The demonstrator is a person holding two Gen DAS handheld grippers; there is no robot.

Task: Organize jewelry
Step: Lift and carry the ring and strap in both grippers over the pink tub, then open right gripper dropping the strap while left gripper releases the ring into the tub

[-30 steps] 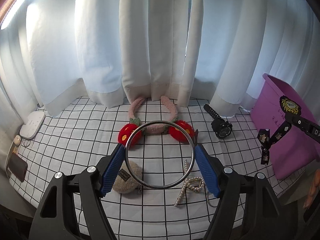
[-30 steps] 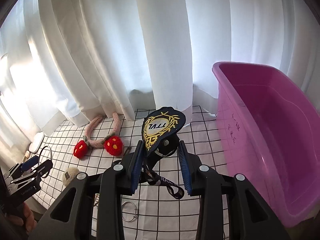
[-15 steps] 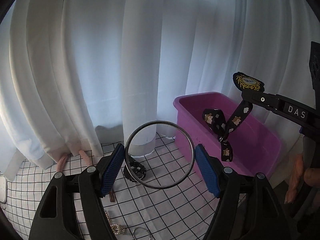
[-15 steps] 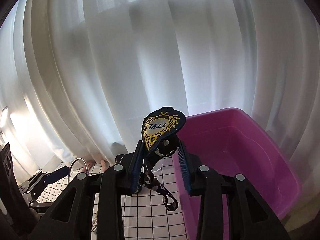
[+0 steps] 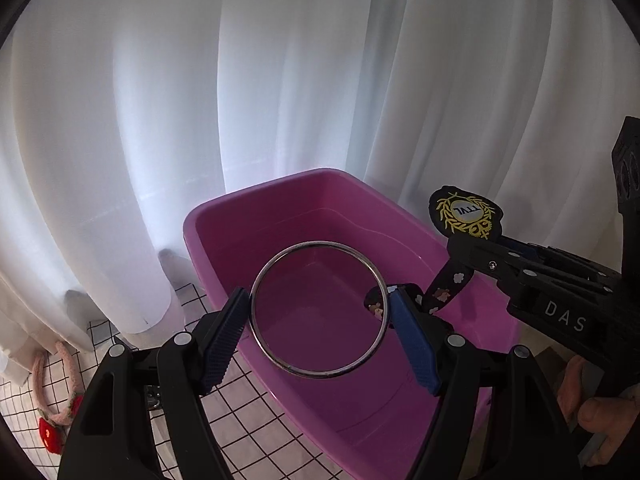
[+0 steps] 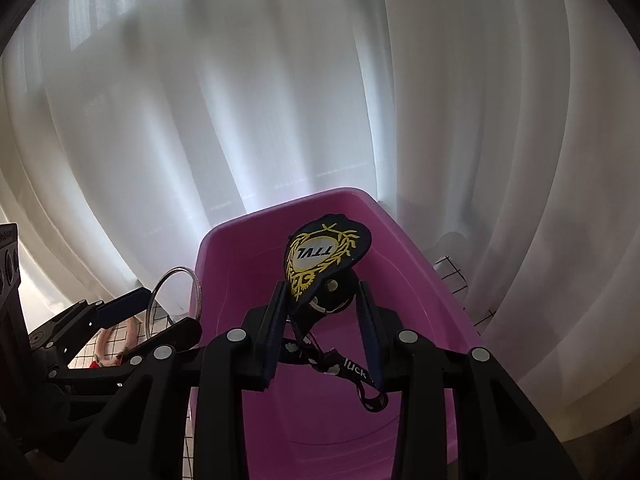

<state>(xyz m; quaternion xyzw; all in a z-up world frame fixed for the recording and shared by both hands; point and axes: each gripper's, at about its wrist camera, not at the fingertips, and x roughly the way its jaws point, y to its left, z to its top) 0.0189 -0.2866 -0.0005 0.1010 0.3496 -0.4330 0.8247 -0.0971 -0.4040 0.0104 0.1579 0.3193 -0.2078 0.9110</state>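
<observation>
Both carried from the checked table to over the pink tub (image 5: pixel 224 216); left hand-held gripper (image 5: pixel 320 316) clamps the bangle (image 5: pixel 256 308); right (image 6: pixel 320 304) seemingly pinches the badge strap (image 6: pixel 324 256).

White sheer curtains (image 5: pixel 280 100) fill the scene from 9 o'clock through 12 to 3 o'clock, hanging in long soft folds. Daylight glows through the fabric, brightest in a pale band near the centre, with greyer shadow in the deeper pleats. At 7 o'clock the curtain hems rest on a table covered by a white cloth with a thin black grid (image 5: pixel 256 412). In the right wrist view, a small patch of the same grid cloth (image 6: pixel 452 276) shows at 3 o'clock between folds.
</observation>
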